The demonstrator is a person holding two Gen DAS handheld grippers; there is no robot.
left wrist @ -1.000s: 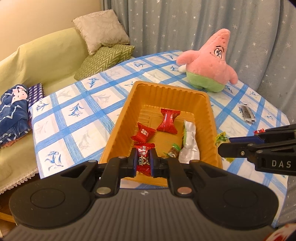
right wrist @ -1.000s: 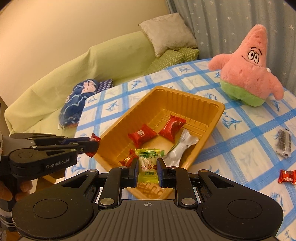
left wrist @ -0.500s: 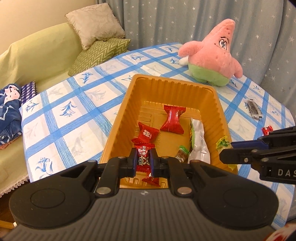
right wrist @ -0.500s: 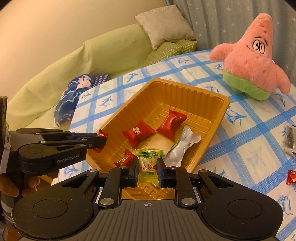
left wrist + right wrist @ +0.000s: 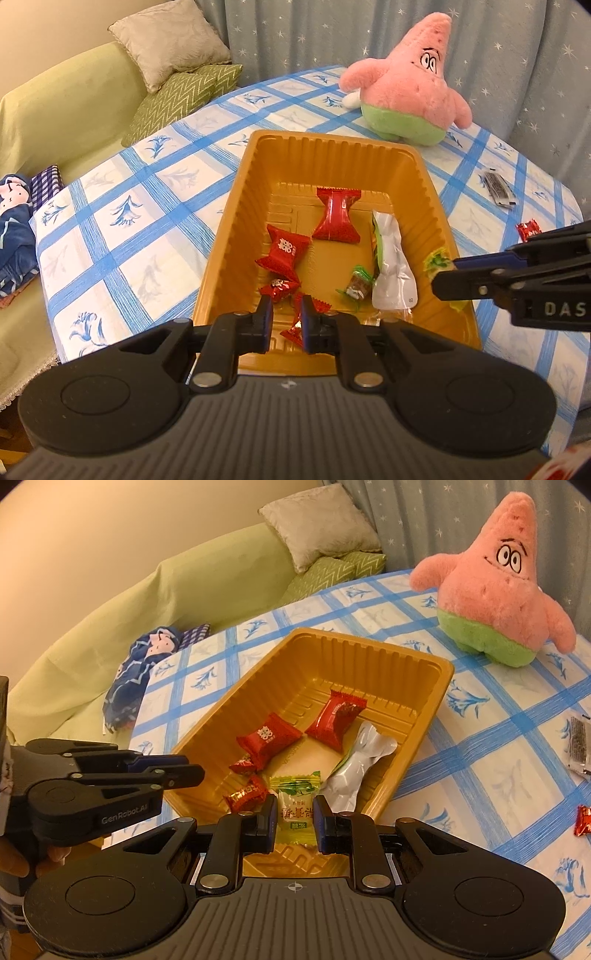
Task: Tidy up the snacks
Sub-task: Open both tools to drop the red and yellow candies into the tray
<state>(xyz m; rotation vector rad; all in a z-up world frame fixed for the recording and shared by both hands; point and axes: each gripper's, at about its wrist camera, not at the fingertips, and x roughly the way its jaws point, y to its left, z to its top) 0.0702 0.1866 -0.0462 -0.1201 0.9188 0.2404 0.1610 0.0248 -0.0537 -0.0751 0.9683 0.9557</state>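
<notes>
An orange tray on the blue-checked table holds red candies, a white packet and a small brown sweet. My left gripper hangs over the tray's near end, jaws slightly parted; a small red candy lies in the tray below it. My right gripper is shut on a yellow-green candy over the tray's near right edge.
A pink starfish plush stands behind the tray. A dark packet and a red candy lie on the table at right. A green sofa with cushions is at left.
My left gripper moved in over the tray, opened a little and let go of the small red candy, which now lies in the tray. My right gripper came closer, still holding its candy.
</notes>
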